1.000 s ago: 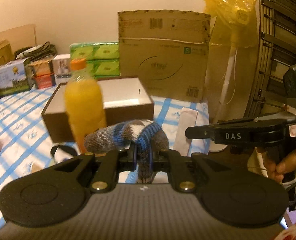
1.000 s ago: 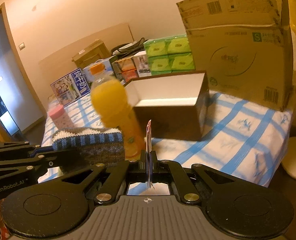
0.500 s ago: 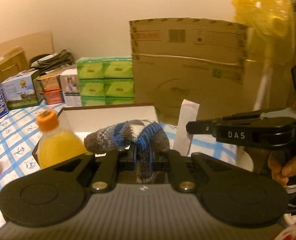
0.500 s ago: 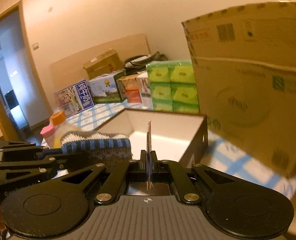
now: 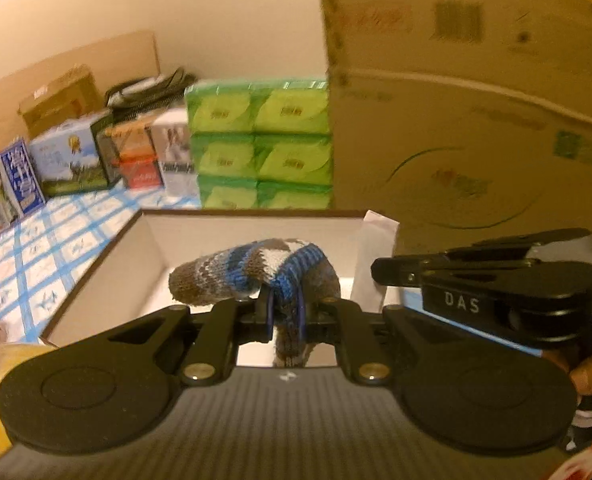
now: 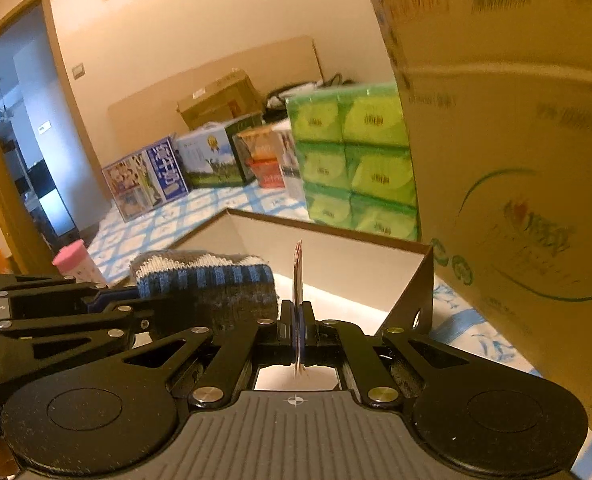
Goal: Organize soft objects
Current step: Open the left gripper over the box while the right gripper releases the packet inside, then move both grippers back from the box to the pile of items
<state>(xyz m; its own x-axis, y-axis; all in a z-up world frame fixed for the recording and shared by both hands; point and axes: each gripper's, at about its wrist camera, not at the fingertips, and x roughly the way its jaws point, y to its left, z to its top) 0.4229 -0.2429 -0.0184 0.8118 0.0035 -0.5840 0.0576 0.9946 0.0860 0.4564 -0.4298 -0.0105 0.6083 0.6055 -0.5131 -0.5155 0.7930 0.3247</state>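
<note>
Item: knitted sock (image 5: 256, 276), clamped in the left tongs (image 5: 284, 312), hanging above the open box (image 5: 96, 264) on the bench (image 5: 36, 248). Right tongs (image 6: 297, 332) were pinched together on a thin flat packet (image 6: 297, 268). Advice: lower the sock well inside the walls before releasing; keep both tongs apart from each other.

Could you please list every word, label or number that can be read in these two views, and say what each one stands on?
"DAS": white letters on the side of the right gripper, seen from the left wrist.
Print and barcodes on the big cardboard box: too blurred to read.
Marks on the green tissue packs: too blurred.
Lettering on the printed cartons at the back: unreadable.
</note>
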